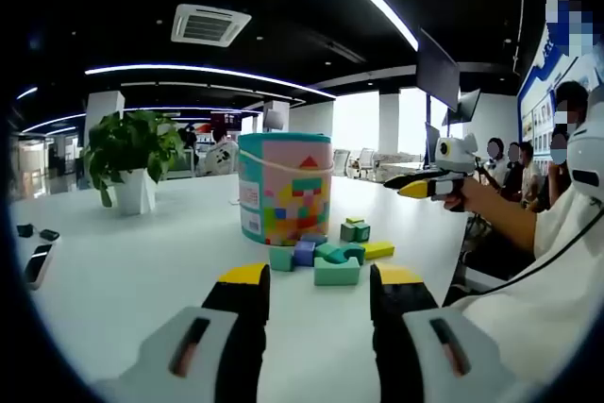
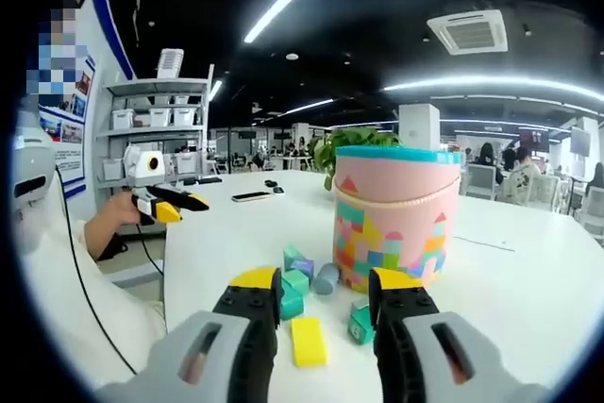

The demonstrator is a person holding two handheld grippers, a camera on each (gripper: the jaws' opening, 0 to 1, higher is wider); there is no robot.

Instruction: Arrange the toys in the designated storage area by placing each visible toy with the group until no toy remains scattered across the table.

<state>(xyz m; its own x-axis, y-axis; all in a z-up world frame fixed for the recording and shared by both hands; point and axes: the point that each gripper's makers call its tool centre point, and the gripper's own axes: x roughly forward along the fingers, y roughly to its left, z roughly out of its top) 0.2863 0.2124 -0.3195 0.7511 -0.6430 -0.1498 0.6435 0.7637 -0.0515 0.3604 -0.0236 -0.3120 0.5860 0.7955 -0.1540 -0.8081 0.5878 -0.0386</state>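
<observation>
Left tool (image 1: 319,288) apart, empty; right tool (image 2: 325,292) apart, empty. Blocks (image 1: 326,255) on bench (image 1: 142,271), 6 o'clock of tub (image 1: 284,188).

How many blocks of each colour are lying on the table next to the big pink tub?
Green or teal blocks: 4
Yellow block: 1
Blue-grey block: 1
Total: 6 blocks that I can make out; the jaws may hide another.
</observation>
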